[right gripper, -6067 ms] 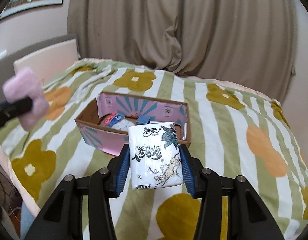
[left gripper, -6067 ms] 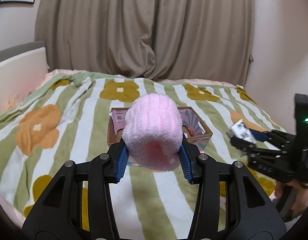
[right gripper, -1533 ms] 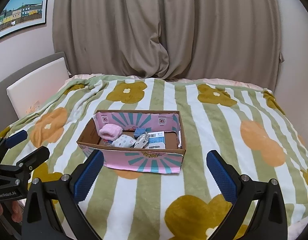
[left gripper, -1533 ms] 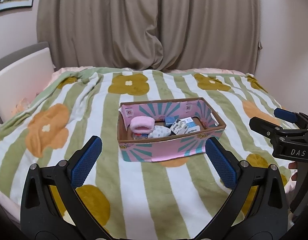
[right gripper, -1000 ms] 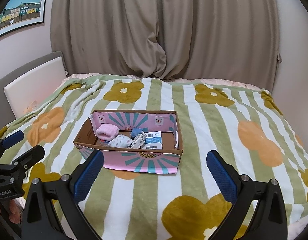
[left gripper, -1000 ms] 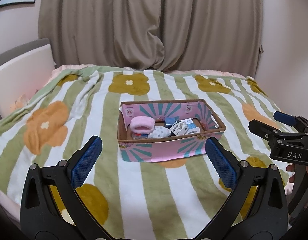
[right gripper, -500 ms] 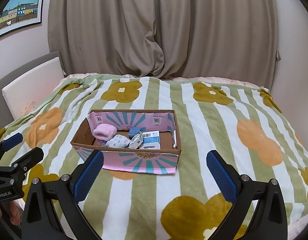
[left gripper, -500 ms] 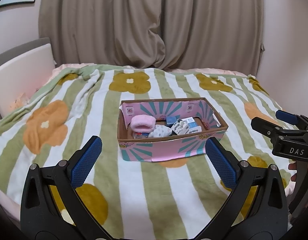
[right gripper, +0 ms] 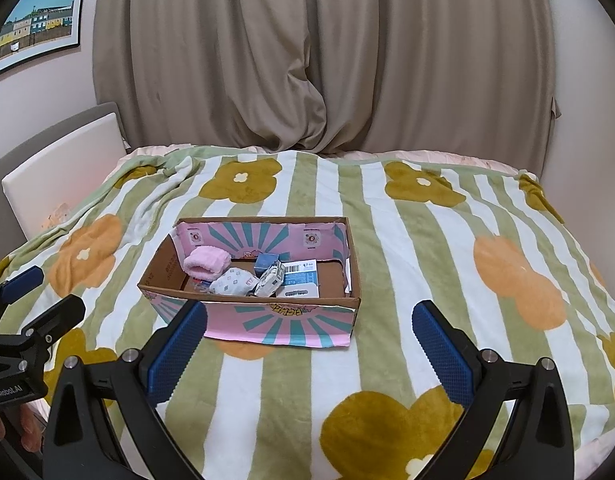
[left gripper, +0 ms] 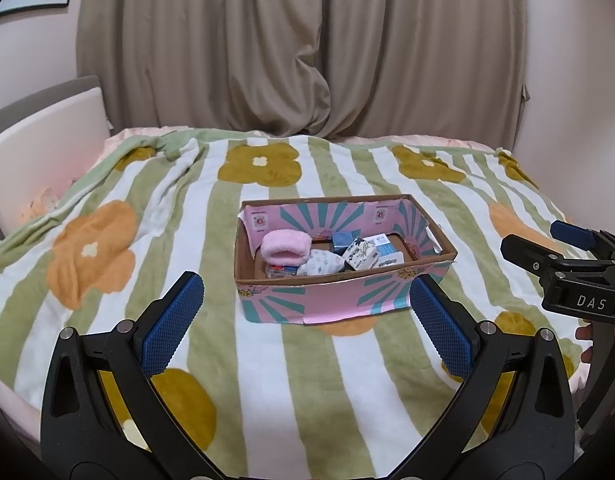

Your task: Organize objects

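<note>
A pink and teal cardboard box sits in the middle of the bed. Inside lie a pink fluffy roll, a white patterned pouch, a tissue pack, a blue cube and a white and blue box. My left gripper is open and empty, held back from the box's near side. My right gripper is open and empty, also short of the box. Each gripper shows at the edge of the other's view.
The bed carries a striped green and white blanket with orange and mustard flowers. A white headboard stands at the left. Beige curtains hang behind the bed. A framed picture hangs upper left.
Six seconds ago my left gripper held the pink roll and my right the tissue pack; both now lie in the box. Both grippers are open and have drawn back slightly.
</note>
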